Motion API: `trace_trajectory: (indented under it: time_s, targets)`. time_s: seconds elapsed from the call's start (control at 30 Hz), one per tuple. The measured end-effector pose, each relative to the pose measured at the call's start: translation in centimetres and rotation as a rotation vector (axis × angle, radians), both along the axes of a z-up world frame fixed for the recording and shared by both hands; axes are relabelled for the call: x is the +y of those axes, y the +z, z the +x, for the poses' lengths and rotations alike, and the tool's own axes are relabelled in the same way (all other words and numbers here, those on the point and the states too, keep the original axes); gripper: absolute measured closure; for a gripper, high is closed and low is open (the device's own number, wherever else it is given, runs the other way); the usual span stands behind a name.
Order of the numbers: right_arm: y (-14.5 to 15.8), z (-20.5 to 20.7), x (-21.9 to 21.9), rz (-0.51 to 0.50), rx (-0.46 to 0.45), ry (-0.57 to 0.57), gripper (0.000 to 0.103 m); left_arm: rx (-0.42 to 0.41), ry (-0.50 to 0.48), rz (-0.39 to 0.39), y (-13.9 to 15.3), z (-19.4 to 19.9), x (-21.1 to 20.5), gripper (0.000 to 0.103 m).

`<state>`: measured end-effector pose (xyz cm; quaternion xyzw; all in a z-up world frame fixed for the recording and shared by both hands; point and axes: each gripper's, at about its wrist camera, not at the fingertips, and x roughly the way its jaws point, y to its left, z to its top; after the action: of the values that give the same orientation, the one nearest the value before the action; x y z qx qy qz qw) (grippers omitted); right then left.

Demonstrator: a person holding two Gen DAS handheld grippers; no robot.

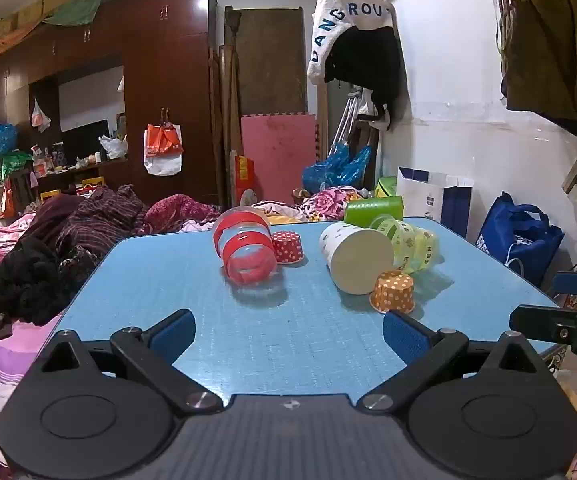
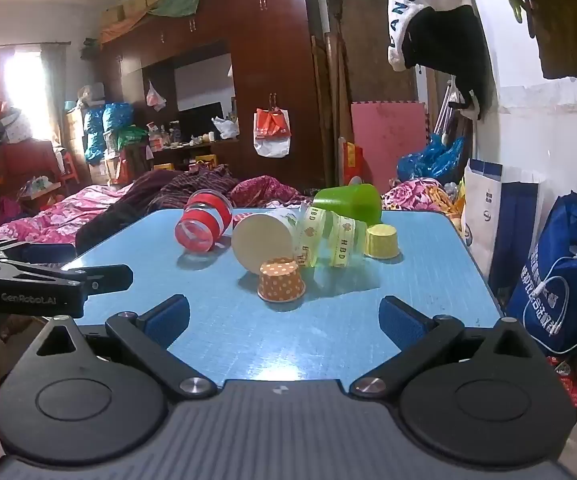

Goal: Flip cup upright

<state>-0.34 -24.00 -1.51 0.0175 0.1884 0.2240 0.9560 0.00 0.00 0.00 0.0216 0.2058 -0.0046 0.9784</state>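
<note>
1. Nearest to the left wrist camera is the left gripper (image 1: 288, 334), with its two blue-padded fingers spread wide apart and nothing between them; it hangs over the near edge of the blue table (image 1: 168, 280).
2. Likewise the right gripper (image 2: 284, 322) is spread wide and holds nothing, above the near part of the same table (image 2: 428, 280).
3. Just beyond the right gripper stands an orange dotted paper cup (image 2: 281, 280), mouth down on the table.
4. Behind it, touching it, a white paper cup (image 2: 264, 242) lies on its side with its flat bottom turned to the camera.
5. Beside the white cup, to its right, a clear cup with green bands (image 2: 330, 240) also lies on its side.
6. A yellow paper cup (image 2: 382, 241) stands mouth down further right, and a green cup (image 2: 348, 200) lies on its side behind, near the far edge.
7. On the left, well apart from this group, a clear cup with red bands (image 2: 202, 224) lies on its side.
8. From the left wrist view, a red dotted paper cup (image 1: 287, 246) stands mouth down just beside the red-banded cup.
</note>
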Motion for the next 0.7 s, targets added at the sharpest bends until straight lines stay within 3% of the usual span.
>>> trace_trajectory:
  time_s: [0.7]
  targets:
    - [0.2,-0.1,-0.5,0.015,-0.007,0.001,0.001,-0.015,-0.02,0.01,0.4,-0.7,-0.4,0.002]
